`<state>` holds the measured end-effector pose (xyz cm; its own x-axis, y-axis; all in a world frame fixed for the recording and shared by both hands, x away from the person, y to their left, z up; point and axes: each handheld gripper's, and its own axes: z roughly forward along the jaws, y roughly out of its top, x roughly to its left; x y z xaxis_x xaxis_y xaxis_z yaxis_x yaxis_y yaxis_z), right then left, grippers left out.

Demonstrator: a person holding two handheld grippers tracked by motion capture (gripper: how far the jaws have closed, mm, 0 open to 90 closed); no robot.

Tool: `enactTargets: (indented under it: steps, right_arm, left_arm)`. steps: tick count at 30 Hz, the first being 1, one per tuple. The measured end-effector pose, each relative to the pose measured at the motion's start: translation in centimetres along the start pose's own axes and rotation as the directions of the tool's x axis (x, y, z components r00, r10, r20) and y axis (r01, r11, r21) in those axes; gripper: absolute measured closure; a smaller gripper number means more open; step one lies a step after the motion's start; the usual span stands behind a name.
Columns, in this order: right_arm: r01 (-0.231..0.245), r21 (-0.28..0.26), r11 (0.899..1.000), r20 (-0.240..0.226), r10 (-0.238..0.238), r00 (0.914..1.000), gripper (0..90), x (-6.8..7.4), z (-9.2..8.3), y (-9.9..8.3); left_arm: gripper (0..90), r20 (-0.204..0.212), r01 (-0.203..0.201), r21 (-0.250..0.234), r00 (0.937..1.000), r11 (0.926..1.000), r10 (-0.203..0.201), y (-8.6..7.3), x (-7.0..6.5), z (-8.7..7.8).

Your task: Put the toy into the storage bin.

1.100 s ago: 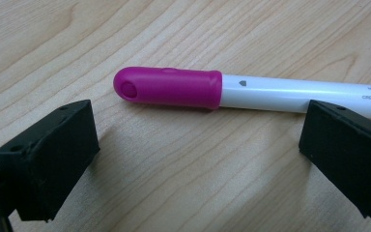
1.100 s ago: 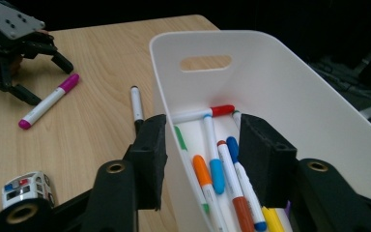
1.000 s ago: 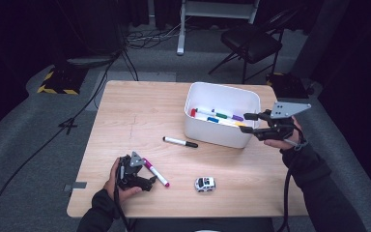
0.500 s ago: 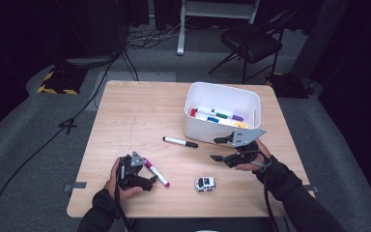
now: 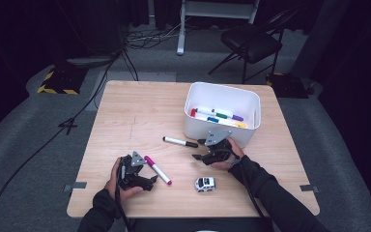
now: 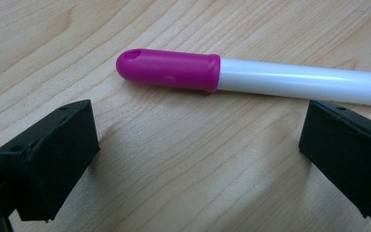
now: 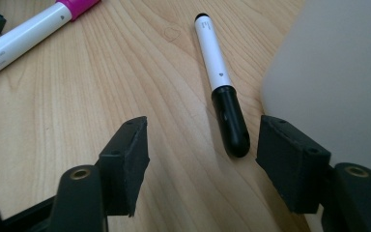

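Near the front edge of the worktop, toward its left corner, the left hand-held gripper is rested on the wood with its jaws spread wide. Just beyond them a pink-capped marker is laid flat, untouched by either jaw.

In front of the white bin, which is set by the right edge toward the far corner, the right hand-held gripper is held low over the wood. Its jaws have just been opening and are spread apart. The black-capped marker is laid just ahead of them, with its cap end about reaching the gap, nearer the right jaw, and is not pinched. In the bin several coloured markers are kept. A small toy car is parked near the front edge, just beside the right forearm.
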<state>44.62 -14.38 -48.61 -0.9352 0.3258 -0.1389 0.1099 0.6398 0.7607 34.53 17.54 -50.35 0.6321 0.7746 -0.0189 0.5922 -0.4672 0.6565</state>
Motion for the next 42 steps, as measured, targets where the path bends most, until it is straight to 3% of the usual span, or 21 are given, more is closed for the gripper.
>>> enactTargets:
  steps: [15, 17, 21, 27, 33, 36, 42]
  right_arm:
    - [0.005, 0.022, 1.000, 0.013, -0.006, 0.9999, 37.2, 0.5, 2.8, 0.8]
    - [-0.009, 0.022, 1.000, 0.014, 0.008, 0.9999, 37.4, 0.6, 3.0, 0.9]
    - [0.006, -0.004, 1.000, 0.031, -0.006, 0.9995, 36.4, 0.7, 3.0, 1.5]
    - [-0.001, 0.011, 1.000, 0.013, 0.001, 0.9999, 37.9, 0.6, 4.0, 2.1]
    - [-0.072, 0.014, 0.997, 0.005, 0.072, 0.9974, 43.7, 0.3, 4.8, 2.0]
    - [-0.136, 0.019, 0.990, -0.047, 0.137, 0.9894, 50.0, 0.0, 5.0, 2.0]
    - [-0.125, 0.023, 0.992, -0.075, 0.127, 0.9890, 68.7, -0.4, 4.3, 1.5]
  left_arm:
    - [0.6, 0.000, 0.000, 0.000, 1.0000, 1.0000, 0.000, 0.0, 0.0, 0.0]
    - [0.6, 0.001, 0.007, 0.005, 1.0000, 1.0000, -0.007, 0.0, 0.0, 0.0]
    - [0.6, 0.000, 0.001, 0.000, 1.0000, 1.0000, -0.001, 0.0, 0.0, 0.0]
    - [0.6, 0.000, 0.000, 0.000, 1.0000, 1.0000, 0.000, 0.0, 0.0, 0.0]
    - [0.6, 0.000, 0.000, -0.001, 1.0000, 1.0000, 0.000, 0.0, 0.0, 0.0]
    - [0.6, -0.007, 0.004, 0.002, 1.0000, 1.0000, -0.004, 0.0, -0.1, 0.0]
    - [0.6, -0.007, 0.003, 0.002, 1.0000, 1.0000, -0.003, 0.0, 0.0, 0.0]
